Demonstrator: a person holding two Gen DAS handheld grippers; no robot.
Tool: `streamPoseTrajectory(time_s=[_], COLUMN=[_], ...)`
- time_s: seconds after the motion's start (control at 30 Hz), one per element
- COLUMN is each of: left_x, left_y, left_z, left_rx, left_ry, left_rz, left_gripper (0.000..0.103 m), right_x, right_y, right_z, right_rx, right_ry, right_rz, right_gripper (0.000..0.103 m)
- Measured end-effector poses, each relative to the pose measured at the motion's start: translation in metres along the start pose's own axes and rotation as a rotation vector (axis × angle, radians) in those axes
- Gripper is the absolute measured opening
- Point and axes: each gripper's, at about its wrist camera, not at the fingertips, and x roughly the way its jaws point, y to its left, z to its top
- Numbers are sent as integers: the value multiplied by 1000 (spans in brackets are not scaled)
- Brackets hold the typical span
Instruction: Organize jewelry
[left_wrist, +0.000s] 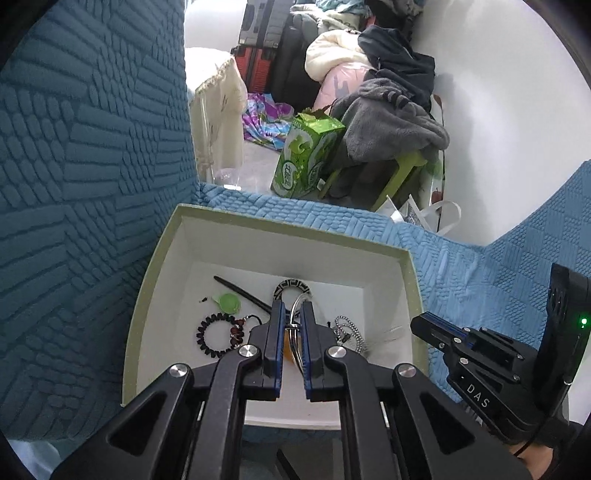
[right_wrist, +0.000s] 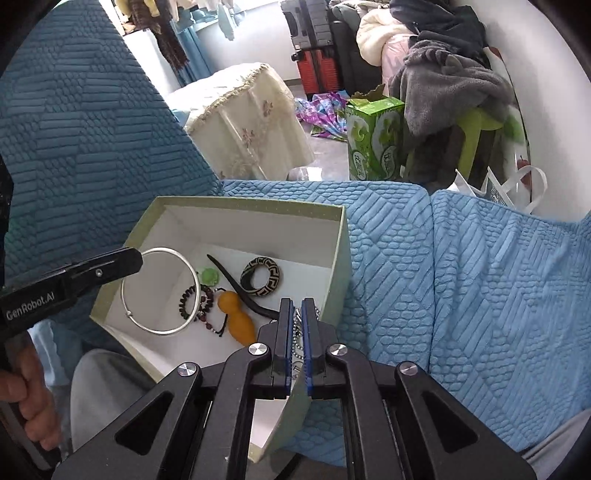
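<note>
Silver bangle (right_wrist: 160, 291) hangs pinched in our left gripper (left_wrist: 291, 314) over the box (right_wrist: 332, 258), right gripper (right_wrist: 295, 310) clamps the bead chain (left_wrist: 349, 332) alongside.

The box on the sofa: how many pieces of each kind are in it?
In the box:
Bangles and rings: 2, silver bangle held by the left gripper, patterned ring
Beaded bracelets: 1
Ball chains: 1
Other pieces: 3, orange gourd, green charm, dark stick
Total: 7

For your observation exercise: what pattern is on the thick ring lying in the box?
A black-and-cream geometric key pattern on the thick ring, clearest in the right wrist view.
</note>
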Motion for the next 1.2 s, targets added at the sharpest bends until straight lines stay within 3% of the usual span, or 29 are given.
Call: streamPoseTrajectory(time_s=[0.03,0.2,0.37,0.4,0.43,0.53,0.57,0.63,0.73,0.9,1.03,1.2], left_x=[-4,-28,-73,-85,-96,-132,-146,-171,-204,-243,-255,-252], left_y=[-2,-18,-41,-48,-53,-72,-78,-88,-99,-116,-121,-122], left_z=[2,13,28,32,35,41,42,42,40,30,10,-12], left_rx=[0,35,50,58,66,90,94,104,117,140,124,135], left_ry=[-9,-40,-95,-121,-143,-224,-257,-309,-366,-452,-473,-444], left_rz=[-6,63,47,54,58,65,77,77,69,92,80,74], left_gripper=[9,9,9,10,18,58,63,64,67,72,72,72], right_x=[-3,-28,-83,-93,-107,-149,-165,-193,-232,-279,-293,-287], right_y=[1,1,3,5,7,9,10,12,14,23,29,26], right_z=[2,17,40,45,50,63,66,70,71,57,39,14], right_rx=[-4,-12,-36,-46,-57,-59,-55,-59,-49,-86,-116,-88], right_ry=[-3,-45,-162,-184,-212,-290,-322,-376,-461,-562,-611,-590], right_rz=[-4,-18,1,0,3,20,35,43,43,29,-18,-23], right_gripper=[9,48,67,68,69,78,78,80,90,92,99,100])
